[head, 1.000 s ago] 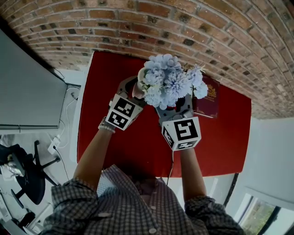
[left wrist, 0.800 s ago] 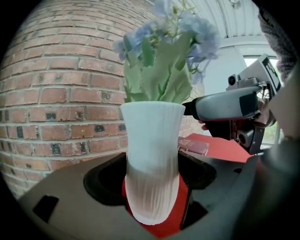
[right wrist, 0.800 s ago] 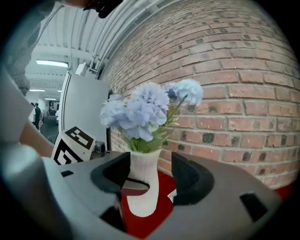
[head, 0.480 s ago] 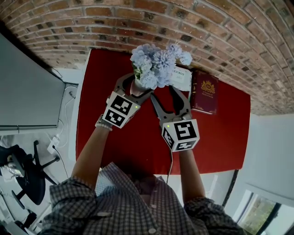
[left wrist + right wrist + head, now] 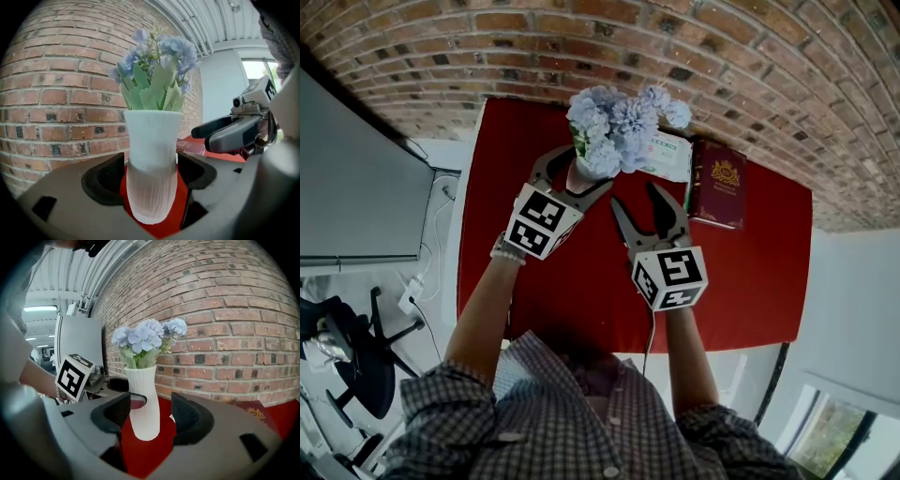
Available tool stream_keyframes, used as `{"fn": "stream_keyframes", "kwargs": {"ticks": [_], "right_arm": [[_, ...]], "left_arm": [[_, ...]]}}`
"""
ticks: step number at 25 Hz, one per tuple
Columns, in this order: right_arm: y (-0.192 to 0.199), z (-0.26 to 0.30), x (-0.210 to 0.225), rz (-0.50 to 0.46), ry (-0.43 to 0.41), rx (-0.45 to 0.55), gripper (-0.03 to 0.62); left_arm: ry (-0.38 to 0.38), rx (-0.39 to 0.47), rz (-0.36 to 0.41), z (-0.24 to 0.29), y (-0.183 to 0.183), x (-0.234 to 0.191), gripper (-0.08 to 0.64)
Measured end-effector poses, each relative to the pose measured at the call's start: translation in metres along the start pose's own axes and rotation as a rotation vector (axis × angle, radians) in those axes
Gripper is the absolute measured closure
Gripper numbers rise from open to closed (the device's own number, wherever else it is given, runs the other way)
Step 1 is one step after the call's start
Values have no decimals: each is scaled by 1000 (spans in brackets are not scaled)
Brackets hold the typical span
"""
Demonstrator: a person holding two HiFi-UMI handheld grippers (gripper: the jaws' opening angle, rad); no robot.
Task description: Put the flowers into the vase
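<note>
Pinches the vase (image 5: pixel 151 140), flowers (image 5: pixel 154 51) in it, on the red bench (image 5: pixel 572 291) with the left claw (image 5: pixel 151 176); holds the right claw (image 5: pixel 151 420) spread, empty — risks toppling it, top-heavy, by a jerky release or stray brush.

In the head view, flowers (image 5: pixel 614 127) hide most of the vase (image 5: pixel 577 176) and part of a white booklet (image 5: pixel 673 159), whose print is too small to read. Whether the jaws of the left gripper (image 5: pixel 151 173) touch the vase cannot be told.
</note>
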State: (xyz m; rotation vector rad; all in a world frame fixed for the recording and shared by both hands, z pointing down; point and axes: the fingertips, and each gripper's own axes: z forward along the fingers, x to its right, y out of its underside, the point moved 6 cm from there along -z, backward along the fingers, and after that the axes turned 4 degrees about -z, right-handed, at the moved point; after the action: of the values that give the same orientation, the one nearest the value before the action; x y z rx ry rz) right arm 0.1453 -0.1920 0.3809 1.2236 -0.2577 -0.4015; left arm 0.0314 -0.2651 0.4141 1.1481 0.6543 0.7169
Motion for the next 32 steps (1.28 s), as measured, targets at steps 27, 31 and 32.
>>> {"fn": "stream_keyframes", "kwargs": {"ticks": [27, 31, 32], "right_arm": [[-1, -42, -26, 61, 156, 66, 585], [1, -56, -31, 69, 154, 60, 585], [1, -59, -33, 65, 151, 57, 585]], "left_arm": [[-105, -17, 118, -92, -1, 10, 552], [-102, -29, 125, -117, 0, 18, 552], [-108, -33, 128, -123, 1, 19, 552]]}}
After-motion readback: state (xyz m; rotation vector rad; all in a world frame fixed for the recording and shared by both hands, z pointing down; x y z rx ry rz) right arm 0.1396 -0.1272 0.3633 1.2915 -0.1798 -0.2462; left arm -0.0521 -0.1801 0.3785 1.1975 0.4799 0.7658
